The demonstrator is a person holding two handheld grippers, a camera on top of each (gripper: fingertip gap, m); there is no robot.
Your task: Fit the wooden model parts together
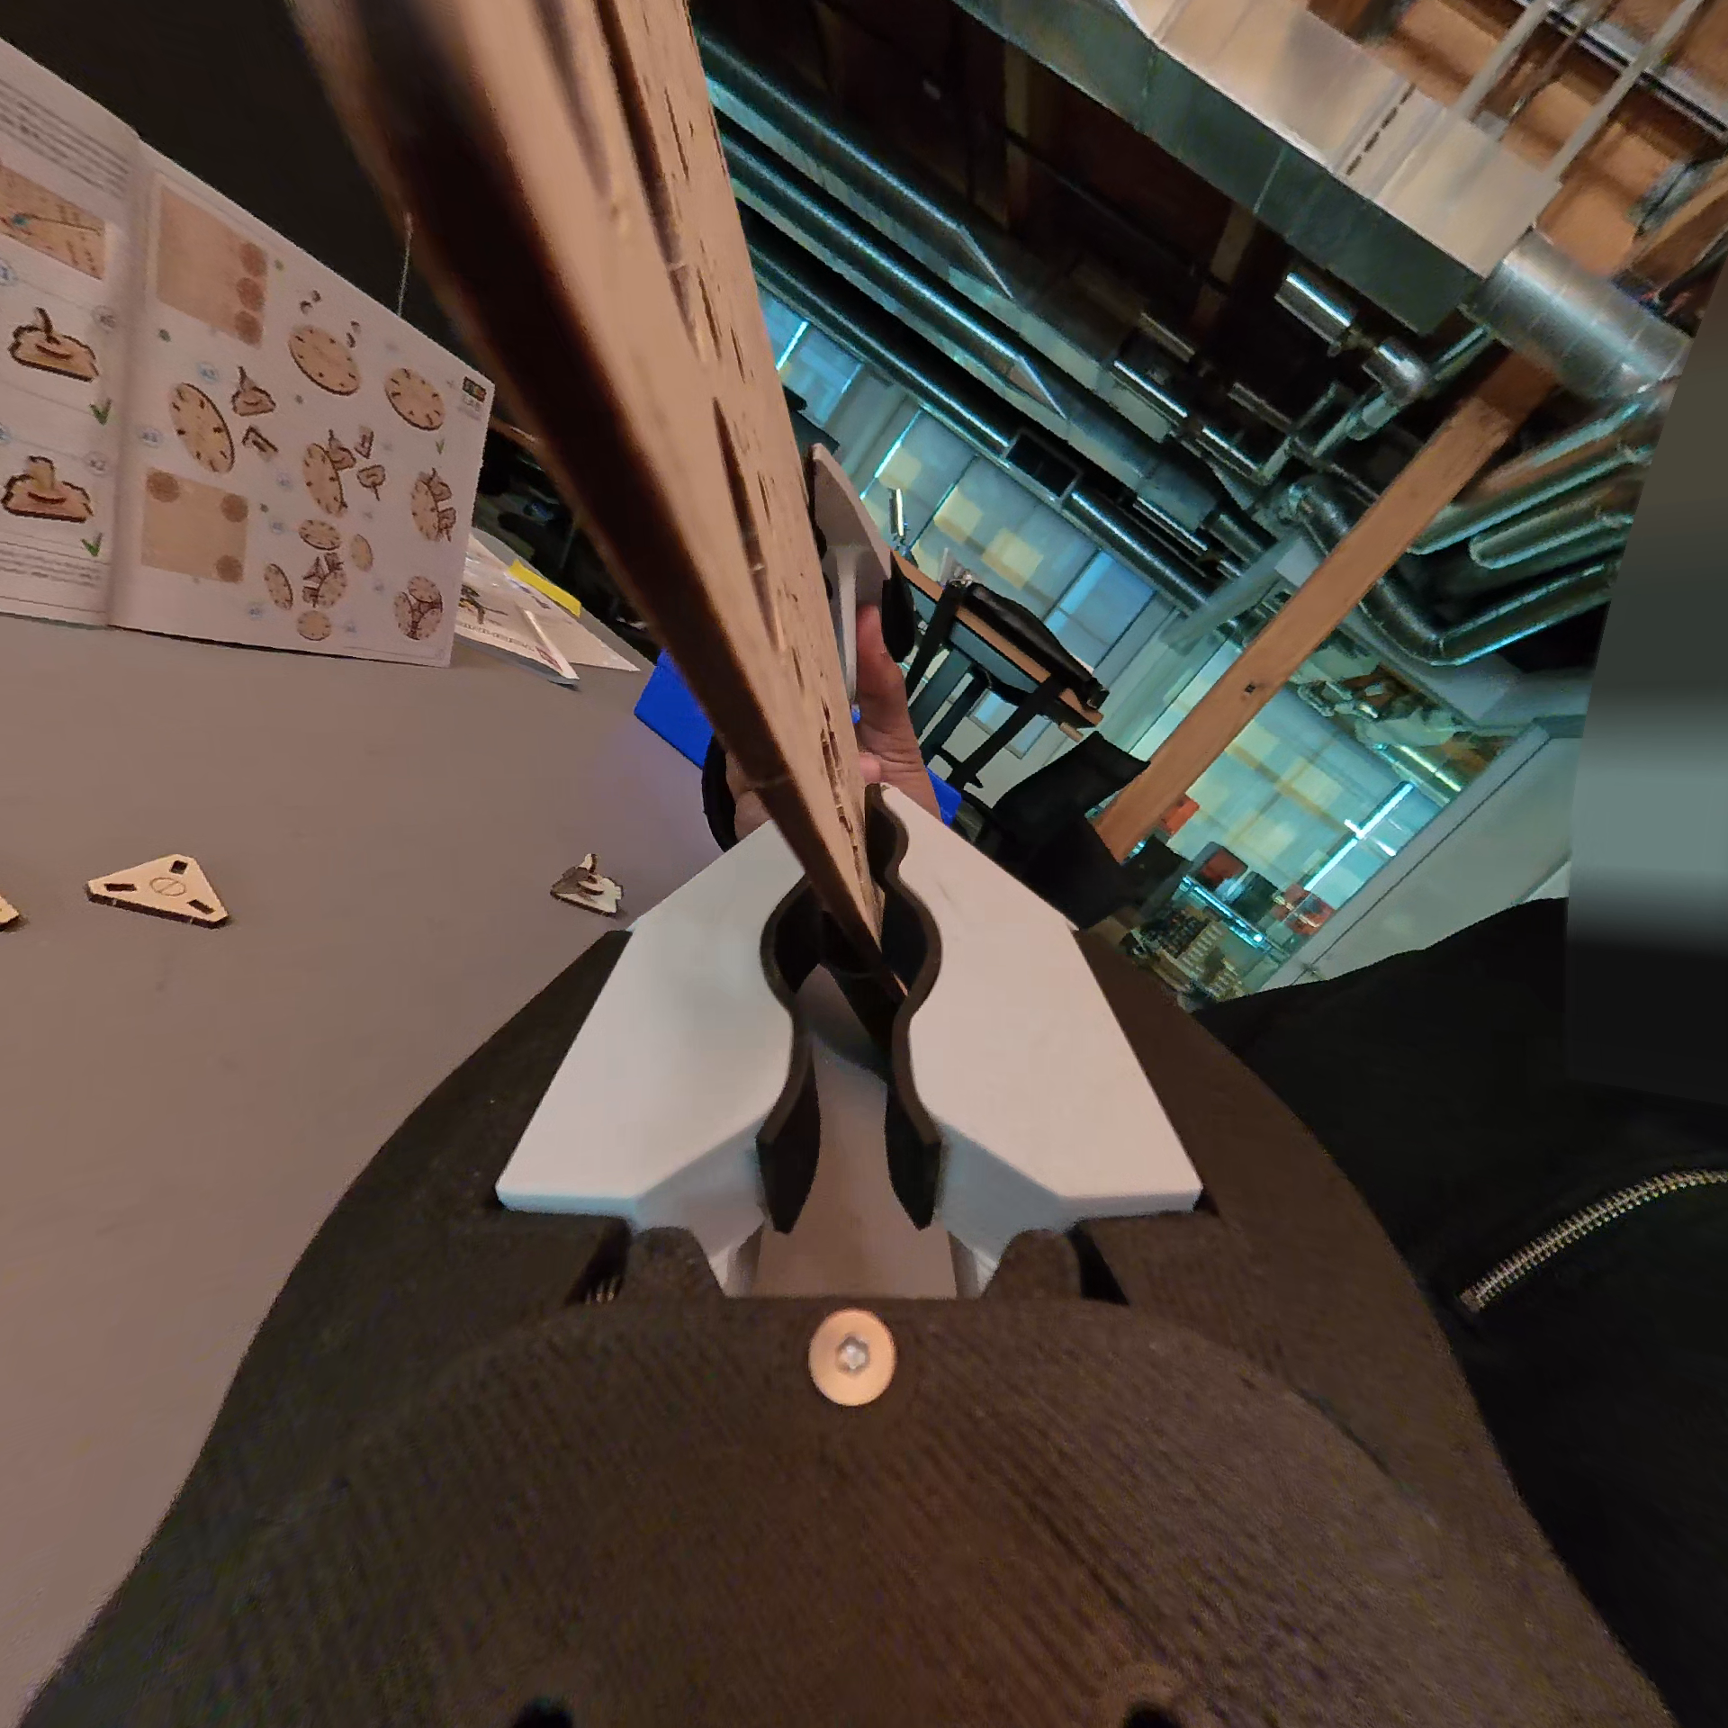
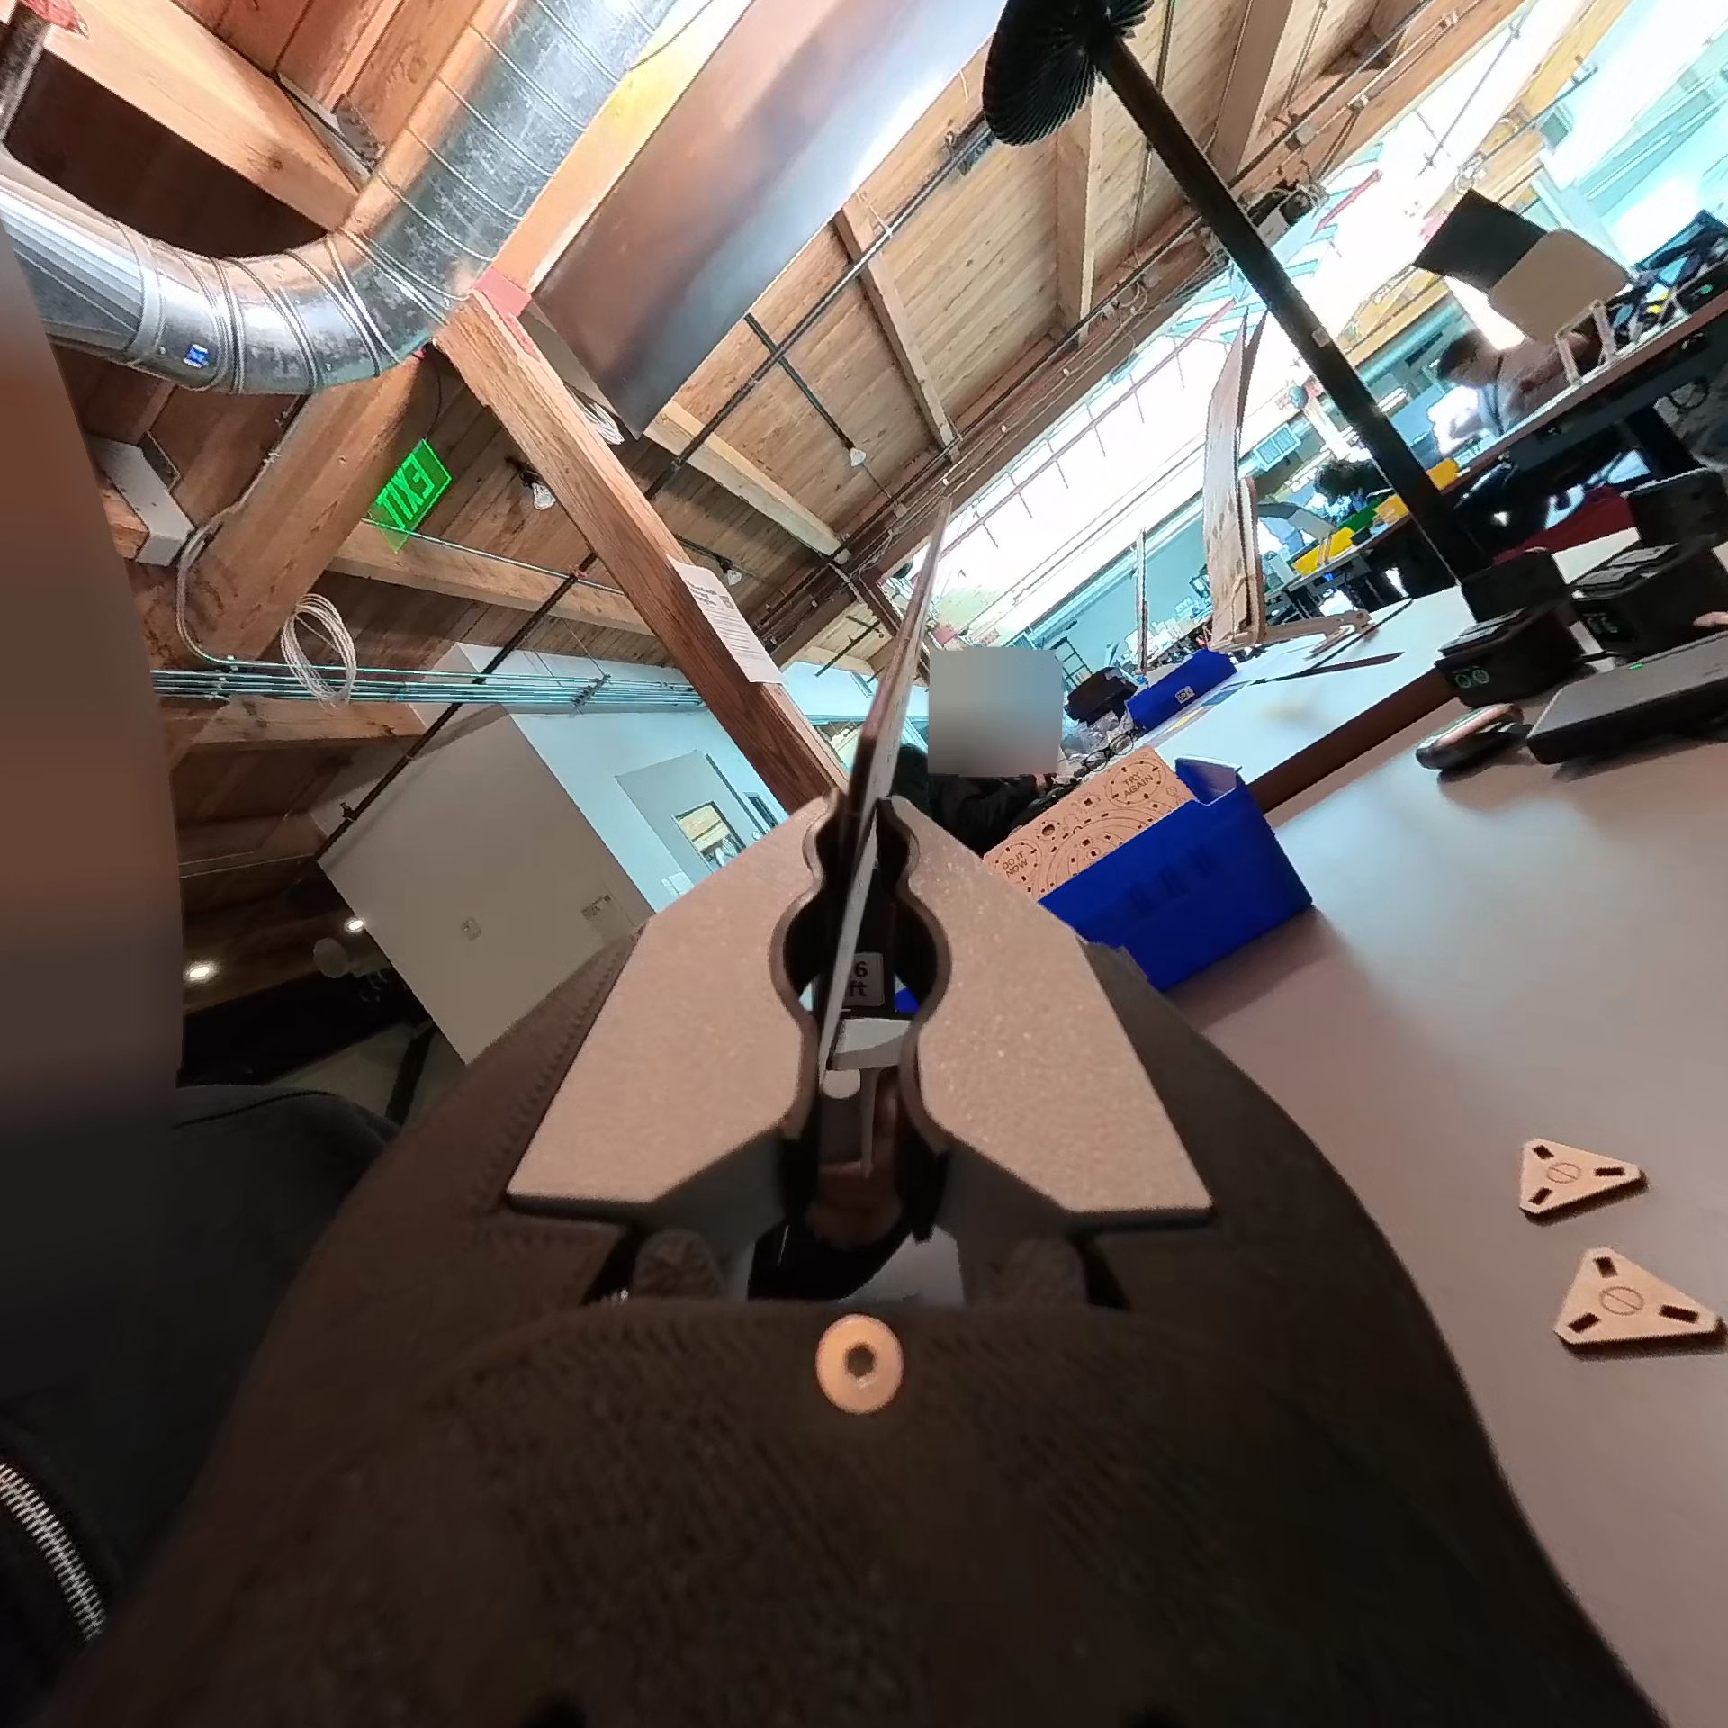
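Note:
In the left wrist view my left gripper (image 1: pixel 865 813) is shut on the lower edge of a thin laser-cut wooden sheet (image 1: pixel 598 327). The sheet rises up and to the left, off the grey table (image 1: pixel 327 795). Beyond the sheet, the other gripper's white finger (image 1: pixel 846 552) and a hand (image 1: pixel 884 692) lie against its far face. In the right wrist view my right gripper (image 2: pixel 865 809) is shut on a thin flat sheet (image 2: pixel 912 655). It is seen edge-on and dark against the light, with a small label near the pads.
An open instruction booklet (image 1: pixel 234 421) stands at the back left. Wooden triangle pieces (image 1: pixel 159 888) (image 2: pixel 1576 1188) (image 2: pixel 1632 1314) and a small assembled piece (image 1: pixel 587 884) lie on the table. A blue bin (image 2: pixel 1188 898) holds another cut wooden sheet (image 2: pixel 1085 832). Black devices (image 2: pixel 1590 645) sit at the far right. The gap from one gripper's tips to the other's is roughly 11 centimeters.

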